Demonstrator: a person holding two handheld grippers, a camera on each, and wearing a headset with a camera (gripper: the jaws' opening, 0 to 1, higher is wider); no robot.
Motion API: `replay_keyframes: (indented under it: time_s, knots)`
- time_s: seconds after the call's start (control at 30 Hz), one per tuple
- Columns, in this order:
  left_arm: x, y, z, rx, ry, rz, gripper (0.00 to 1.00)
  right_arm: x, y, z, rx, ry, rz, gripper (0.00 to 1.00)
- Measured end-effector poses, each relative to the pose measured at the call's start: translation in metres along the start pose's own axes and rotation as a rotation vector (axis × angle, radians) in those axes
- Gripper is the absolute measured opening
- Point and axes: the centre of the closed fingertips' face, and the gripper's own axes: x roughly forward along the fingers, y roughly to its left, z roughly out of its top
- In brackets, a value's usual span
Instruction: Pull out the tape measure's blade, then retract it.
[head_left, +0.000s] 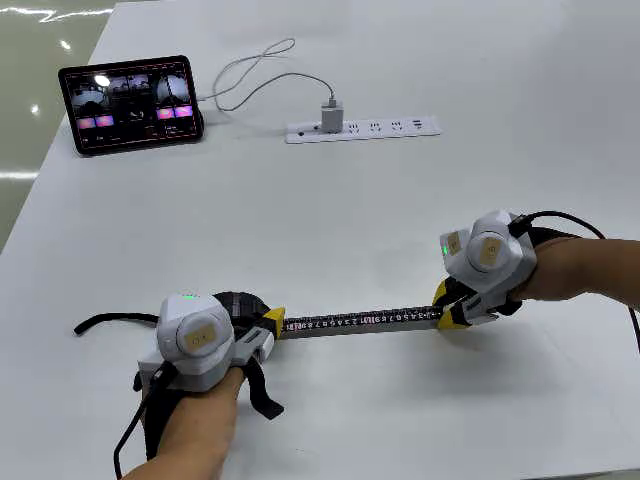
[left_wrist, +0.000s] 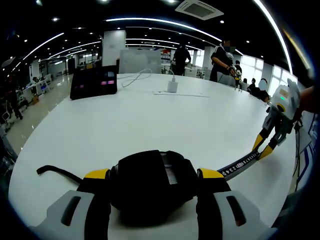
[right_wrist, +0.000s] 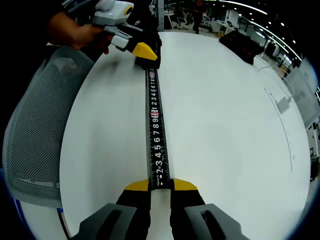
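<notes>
As the task stands now: you have a stretch of blade (head_left: 360, 321) drawn out of the case (head_left: 240, 305), so I judge the pull well along or finished. The whole retract is left.
Left gripper (head_left: 262, 330): your jaws are closed around the case, one yellow tip on each side of it.
Right gripper (head_left: 445, 308): your jaws are pinched nearly together on the blade's free end, numbers facing up.
Tape measure's place: on the table (head_left: 350, 220), well to your side of the power strip (head_left: 365, 128). The case is out past the strip's left end and the blade tip is level with its right end.
Count: one tape measure, two grippers, one power strip with one charger (head_left: 332, 113) in it, and one tablet (head_left: 130, 103) left of the strip.
</notes>
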Motion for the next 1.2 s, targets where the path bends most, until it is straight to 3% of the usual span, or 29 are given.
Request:
replay_keyframes:
  time_s: [0.63,0.77,1.2]
  knots:
    - [-0.0007,0.0013,-0.0021,0.022,0.03,-0.01,0.62,0.0005,-0.0003,0.0013,0.018,-0.004,-0.003,0.09]
    - [-0.0005,0.0012,-0.0022,0.022,0.035,-0.014,0.62,0.0006,-0.0013,0.0017,0.053,-0.014,0.006,0.08]
    - [-0.0001,0.001,-0.0024,0.029,0.043,-0.032,0.62,0.0011,0.0002,0.0045,0.017,-0.01,0.012,0.09]
